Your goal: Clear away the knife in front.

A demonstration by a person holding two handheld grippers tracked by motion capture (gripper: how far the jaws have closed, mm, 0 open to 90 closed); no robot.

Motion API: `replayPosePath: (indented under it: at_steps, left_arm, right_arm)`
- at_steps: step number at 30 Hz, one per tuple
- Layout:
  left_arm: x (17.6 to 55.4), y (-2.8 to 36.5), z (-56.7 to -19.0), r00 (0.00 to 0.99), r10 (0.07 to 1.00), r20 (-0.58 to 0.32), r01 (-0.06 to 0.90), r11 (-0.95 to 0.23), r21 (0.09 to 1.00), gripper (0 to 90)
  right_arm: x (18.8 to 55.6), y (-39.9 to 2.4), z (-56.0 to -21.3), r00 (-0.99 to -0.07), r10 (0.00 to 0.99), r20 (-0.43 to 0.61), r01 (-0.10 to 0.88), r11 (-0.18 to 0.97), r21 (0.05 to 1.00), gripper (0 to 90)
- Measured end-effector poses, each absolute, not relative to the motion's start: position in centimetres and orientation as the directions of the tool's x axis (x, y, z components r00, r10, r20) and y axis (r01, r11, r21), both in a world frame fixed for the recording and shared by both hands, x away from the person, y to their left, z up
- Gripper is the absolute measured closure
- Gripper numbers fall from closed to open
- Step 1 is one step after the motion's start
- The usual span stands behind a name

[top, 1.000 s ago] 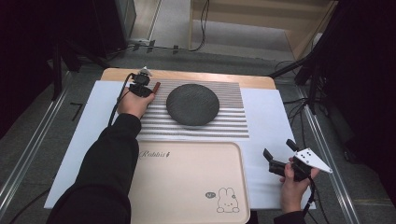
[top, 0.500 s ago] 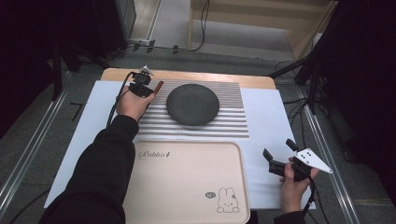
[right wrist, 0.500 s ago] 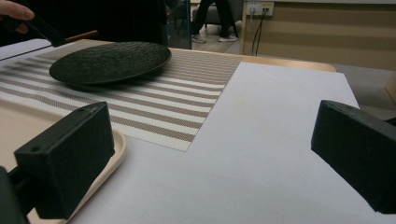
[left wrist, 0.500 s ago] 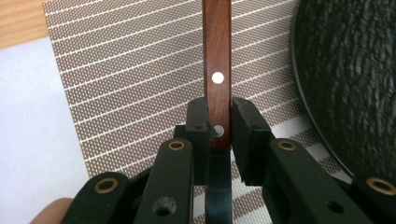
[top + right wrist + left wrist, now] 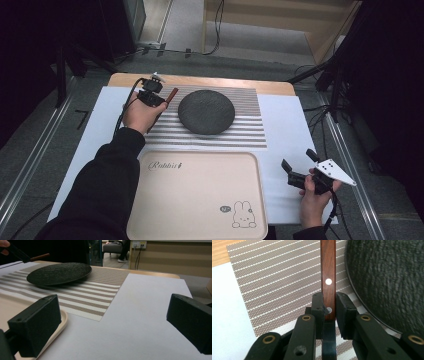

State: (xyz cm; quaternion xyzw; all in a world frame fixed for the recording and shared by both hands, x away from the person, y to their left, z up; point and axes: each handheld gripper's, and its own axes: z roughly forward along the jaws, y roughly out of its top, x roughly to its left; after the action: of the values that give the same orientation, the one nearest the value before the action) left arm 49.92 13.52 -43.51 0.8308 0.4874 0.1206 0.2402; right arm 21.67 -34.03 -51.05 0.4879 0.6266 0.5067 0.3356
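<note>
Just left of the plate [image 5: 206, 111], the left gripper [image 5: 159, 98] is clenched on a wooden handle [image 5: 328, 277]; what looks like a dark blade runs back under its jaws. The handle sits over the striped mat [image 5: 250, 131]. Well right of the plate, the right gripper [image 5: 296, 164] is released, jaws wide apart.

A: Wooden handle [image 5: 328, 277] between the left gripper [image 5: 329, 311] pads: its far end is cut off by the top edge; whatever lies behind the pads is hidden.

B: Agreed. Dark plate [image 5: 387, 280], right of those jaws: blurred, cut off at the top and right edges.
</note>
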Motion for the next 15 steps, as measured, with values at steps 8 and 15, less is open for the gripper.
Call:
replayPosePath:
  at_steps: [8,15]
  left_arm:
    - [48.3,13.5,-42.7,0.52,0.853,-0.044,0.732,-0.419,0.537,76.7]
    - [46.8,13.4,-42.0,0.539,0.839,-0.067,0.72,-0.419,0.553,76.7]
  right_arm:
    - [21.7,-34.0,-51.0,-0.299,0.951,0.076,0.273,0.009,0.962,0.0]
    - [21.7,-33.9,-51.0,-0.3,0.951,0.077,0.273,0.008,0.962,0.0]
